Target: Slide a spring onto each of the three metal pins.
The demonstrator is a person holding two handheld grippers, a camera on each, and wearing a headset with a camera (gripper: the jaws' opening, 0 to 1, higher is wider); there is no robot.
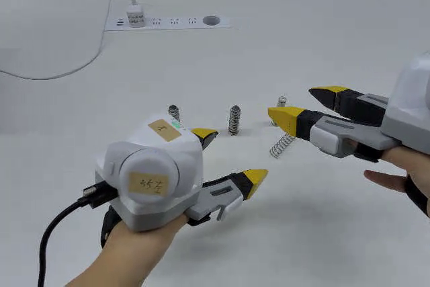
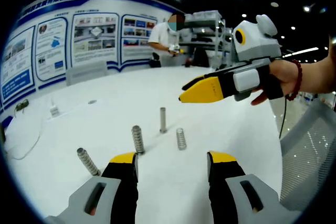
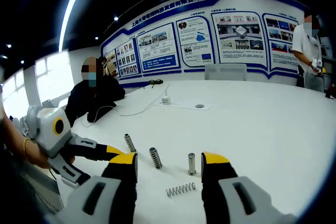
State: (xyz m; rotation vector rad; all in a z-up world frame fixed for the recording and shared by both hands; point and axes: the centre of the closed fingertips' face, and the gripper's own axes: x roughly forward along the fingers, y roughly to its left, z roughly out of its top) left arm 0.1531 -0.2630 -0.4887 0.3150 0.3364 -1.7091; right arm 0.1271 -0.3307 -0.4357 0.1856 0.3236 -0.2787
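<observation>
Two of the three are looking done here: the left sprung pin [image 1: 174,112] and the middle sprung pin [image 1: 234,119] are each standing upright with a coil around them. The bare pin [image 1: 282,101] is standing at their 3 o'clock with nothing on it. The loose spring [image 1: 283,144] is lying flat on the white table [image 1: 322,233] at about 6 o'clock from the bare pin, near it but not touching. The right gripper [image 1: 306,103] is coming in from 3 o'clock with its jaws apart and nothing between them, and its lower yellow tip is overlapping the bare pin in the head view. The left gripper [image 1: 230,156] is sitting at 7 o'clock from the middle sprung pin, jaws spread wide and gripping nothing. A power strip [image 1: 168,23] is lying way out at 12 o'clock.
</observation>
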